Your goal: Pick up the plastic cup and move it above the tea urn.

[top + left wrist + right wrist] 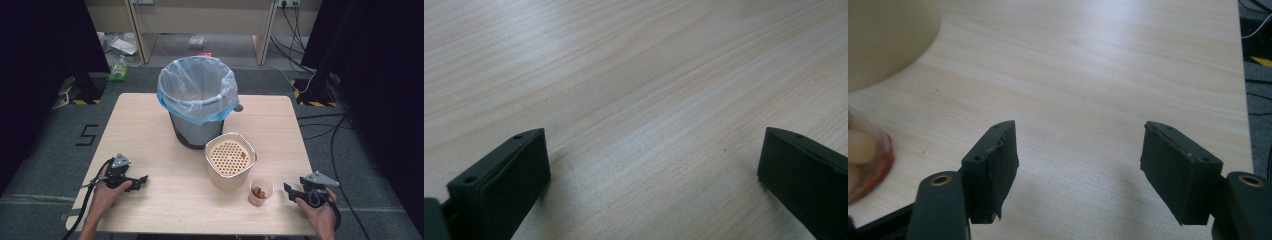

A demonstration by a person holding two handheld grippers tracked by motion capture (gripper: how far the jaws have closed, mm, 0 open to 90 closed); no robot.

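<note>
Wooden table [150, 125] carries a bag-lined bin [197, 100], a perforated-lid canister [230, 160] and a snack cup [260, 192] just beside the right gripper [290, 191]. Both grippers, left gripper [651, 165] too, gape wide over bare wood, holding nothing.

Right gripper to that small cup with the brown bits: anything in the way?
No. In the high view, only bare table separates the right gripper from the small cup; the jaws stand open, aimed toward it.
</note>
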